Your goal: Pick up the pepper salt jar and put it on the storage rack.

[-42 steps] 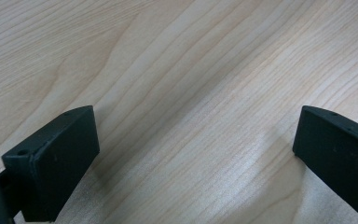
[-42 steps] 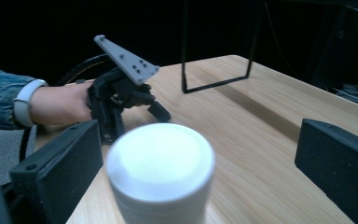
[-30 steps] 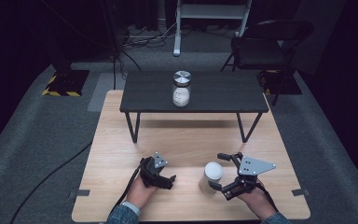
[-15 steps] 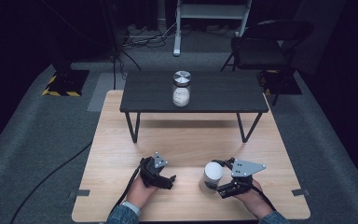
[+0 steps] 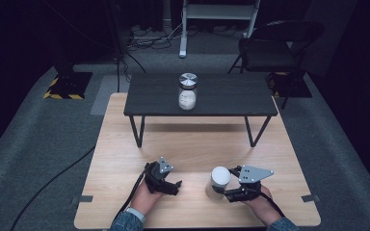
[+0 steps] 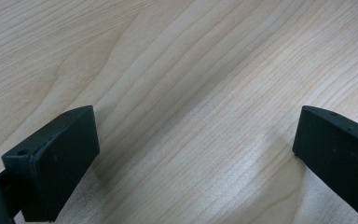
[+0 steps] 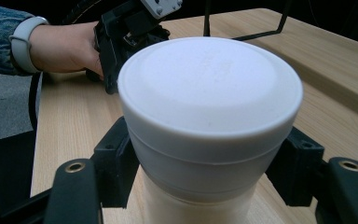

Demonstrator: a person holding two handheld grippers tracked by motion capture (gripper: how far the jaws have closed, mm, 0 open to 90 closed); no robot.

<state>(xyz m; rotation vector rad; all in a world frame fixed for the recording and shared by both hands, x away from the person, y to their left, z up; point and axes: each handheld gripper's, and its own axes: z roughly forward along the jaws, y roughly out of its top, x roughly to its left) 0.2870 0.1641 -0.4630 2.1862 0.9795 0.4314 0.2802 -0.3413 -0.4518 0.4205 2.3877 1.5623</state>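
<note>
Bottle point(image 5: 218, 181) stands upright near the table's point(image 5: 192, 154) front edge, right side, my right claw point(image 5: 225, 193) just closed around its body for lifting; left claw point(image 5: 173, 185) rests open, empty, on the wood.

White container point(image 7: 205, 121), black gripper point(image 5: 221, 192), pale wood-grain table point(image 5: 192, 149).

No readable text, label, brand, number or sign appears anywhere. The glass jar point(image 5: 188, 92) on the dark surface carries faint markings on its side, too small and blurred to read.
</note>
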